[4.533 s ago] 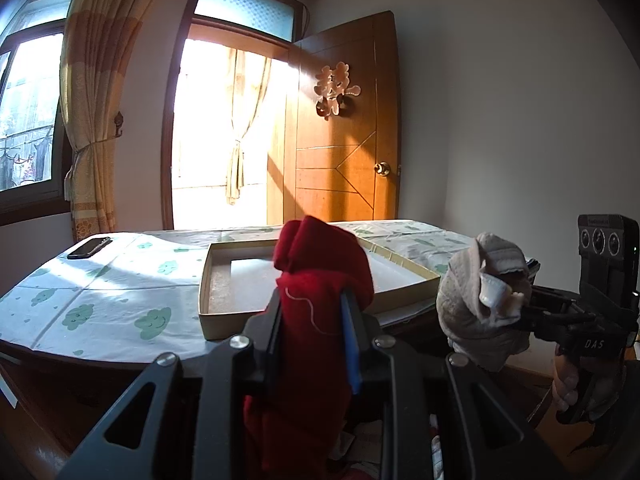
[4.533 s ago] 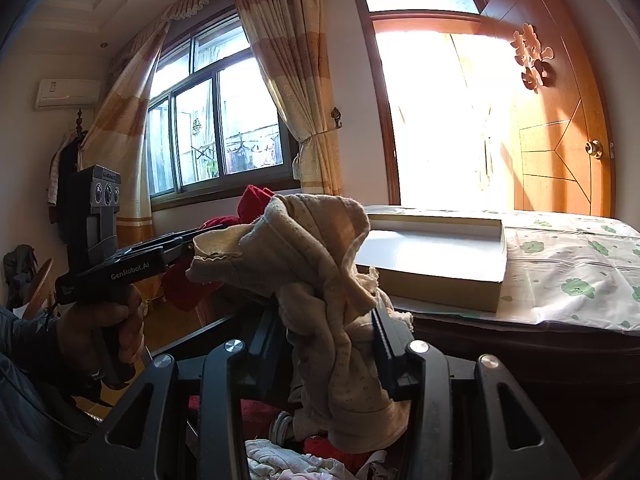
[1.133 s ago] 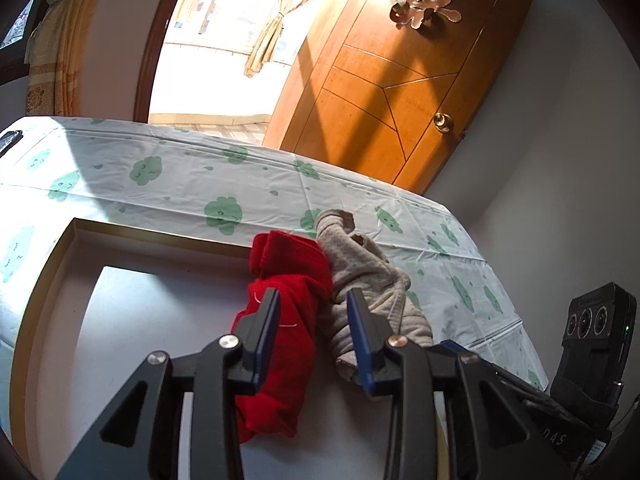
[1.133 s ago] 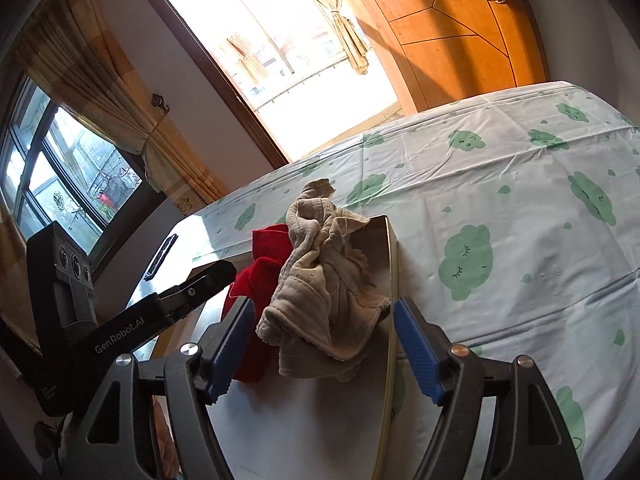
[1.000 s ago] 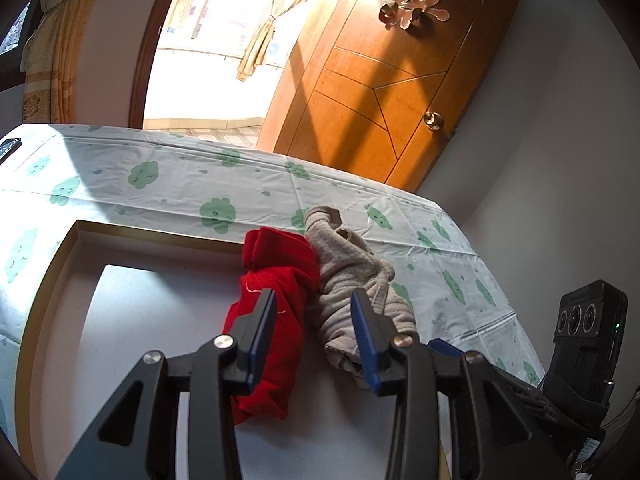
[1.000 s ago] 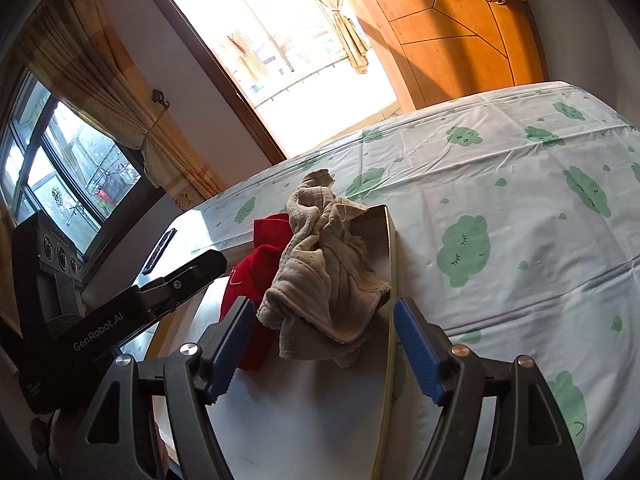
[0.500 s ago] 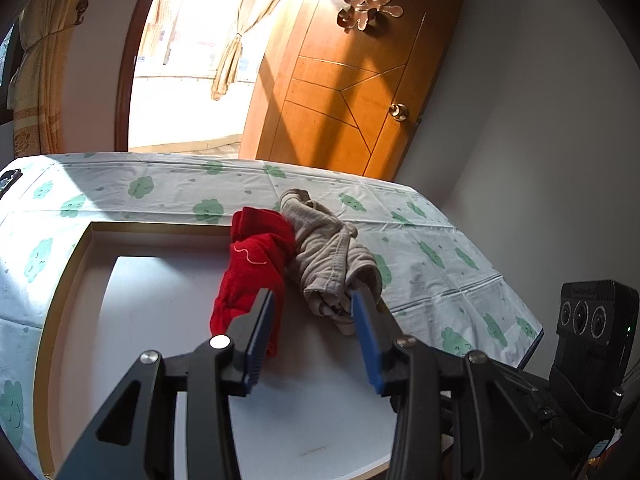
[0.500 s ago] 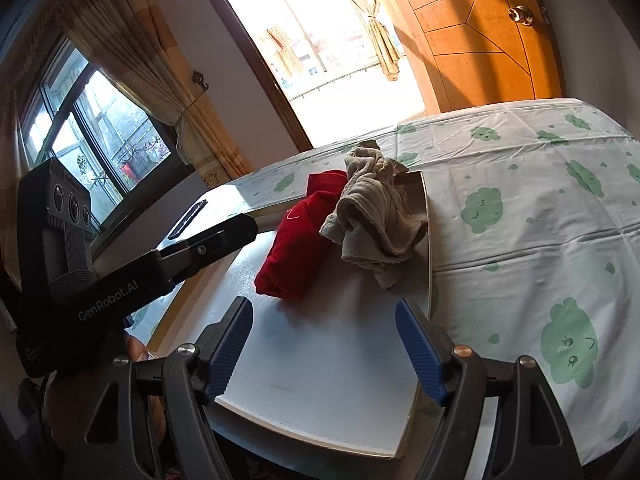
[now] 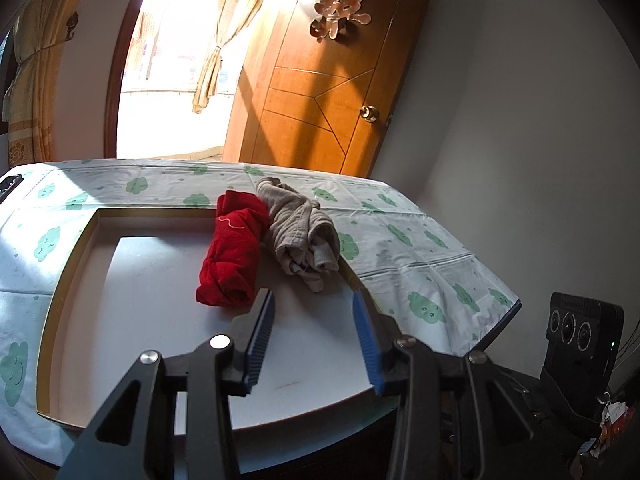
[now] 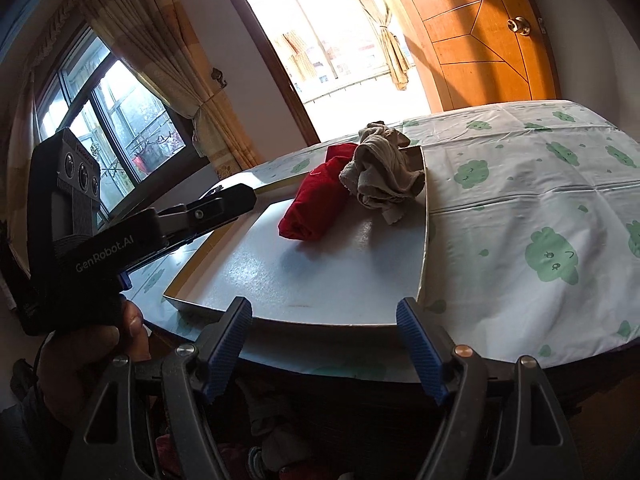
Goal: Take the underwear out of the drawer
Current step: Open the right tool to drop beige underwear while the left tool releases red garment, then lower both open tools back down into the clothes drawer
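Observation:
A red underwear piece (image 9: 234, 250) and a beige one (image 9: 301, 234) lie side by side in the shallow cardboard tray (image 9: 68, 264) on the table. My left gripper (image 9: 314, 300) is open and empty, pulled back just short of the red piece. My right gripper (image 10: 324, 306) is open and empty at the tray's near edge. In the right wrist view the red piece (image 10: 318, 200) and the beige piece (image 10: 380, 172) sit at the tray's (image 10: 424, 240) far corner. Clothes in the drawer (image 10: 256, 460) show dimly below the table edge.
The table carries a white cloth with green clouds (image 10: 540, 208). A dark phone (image 9: 9, 185) lies at its far left. A wooden door (image 9: 320, 92) and a bright balcony opening stand behind. The left gripper's body (image 10: 100, 240) is at the left of the right wrist view.
Both grippers let go of the underwear in the tray and opened. They have since drawn back toward me, away from the two pieces.

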{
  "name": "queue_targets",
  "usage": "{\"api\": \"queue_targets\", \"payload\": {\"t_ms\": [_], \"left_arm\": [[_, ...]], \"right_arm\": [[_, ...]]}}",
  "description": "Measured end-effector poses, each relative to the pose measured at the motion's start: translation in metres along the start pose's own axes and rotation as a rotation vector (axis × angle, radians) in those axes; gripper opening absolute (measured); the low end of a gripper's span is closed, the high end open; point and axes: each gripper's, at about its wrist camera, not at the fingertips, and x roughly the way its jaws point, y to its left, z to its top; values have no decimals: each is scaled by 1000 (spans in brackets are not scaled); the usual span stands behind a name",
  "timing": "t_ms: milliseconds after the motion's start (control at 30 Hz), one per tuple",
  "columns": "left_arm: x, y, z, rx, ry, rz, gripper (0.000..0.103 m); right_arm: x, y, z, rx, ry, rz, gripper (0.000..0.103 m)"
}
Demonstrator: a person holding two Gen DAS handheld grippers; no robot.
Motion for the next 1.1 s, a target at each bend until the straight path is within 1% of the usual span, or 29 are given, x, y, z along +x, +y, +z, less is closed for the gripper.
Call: {"api": "queue_targets", "payload": {"t_ms": [133,233,267,433,567,733,867,1000,1100], "left_arm": [[-17,-10,-13,36,-12,-11,40],[-28,-13,-22,49,-11,-14,48],[-31,-13,-25,51,-9,-17,48],[-45,-13,-42,62,-4,-18,48],[-54,-8,-58,67,9,-12,48],[-60,0,-79,70,41,-1,48],[-62,13,-96,68,94,16,48],[-67,28,-113,81,147,53,48],[-70,39,-124,81,185,80,48]], "right_arm": [[-9,6,-16,-26,-8,-7,77],[-12,12,-28,-51,-15,-10,78],[-12,14,-33,-57,-14,-9,78],[-7,21,-53,-64,5,11,78],[-2,25,-68,-69,23,11,78],[-2,29,-80,-95,32,-6,78],[-2,31,-85,-122,33,-33,78],[-4,34,-89,-162,18,-71,79],[-1,33,-93,-173,25,-84,81]]}}
